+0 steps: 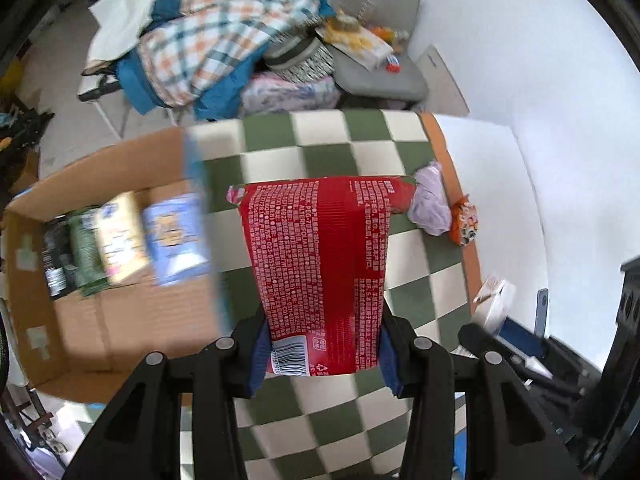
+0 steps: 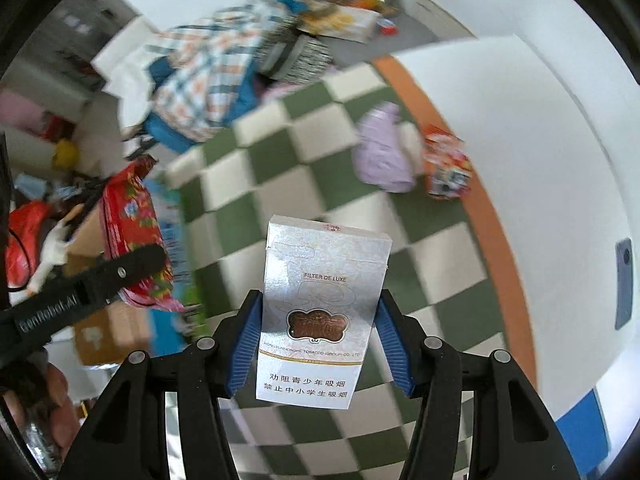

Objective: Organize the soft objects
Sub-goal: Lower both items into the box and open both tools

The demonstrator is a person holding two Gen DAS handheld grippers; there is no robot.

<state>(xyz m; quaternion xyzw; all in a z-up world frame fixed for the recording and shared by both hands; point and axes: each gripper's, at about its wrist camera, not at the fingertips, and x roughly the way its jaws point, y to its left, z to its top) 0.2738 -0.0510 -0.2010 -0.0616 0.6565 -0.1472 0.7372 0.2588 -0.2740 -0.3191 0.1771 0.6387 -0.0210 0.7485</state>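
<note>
My left gripper (image 1: 324,354) is shut on a red soft packet (image 1: 320,264) with white print, held above the green-and-white checked mat (image 1: 320,148), beside an open cardboard box (image 1: 100,320). My right gripper (image 2: 316,344) is shut on a silver cigarette pack (image 2: 324,304), also above the mat (image 2: 288,172). The left gripper with the red packet (image 2: 132,232) shows at the left of the right wrist view. A lilac pouch (image 1: 430,204) (image 2: 380,156) and an orange snack packet (image 1: 464,220) (image 2: 446,162) lie at the mat's far right edge.
The cardboard box holds several upright packets (image 1: 120,240). Beyond the mat, a heap of checked and blue cloth (image 1: 208,44) and a grey cushion (image 1: 380,60) with small items. A white wall (image 1: 520,80) is to the right.
</note>
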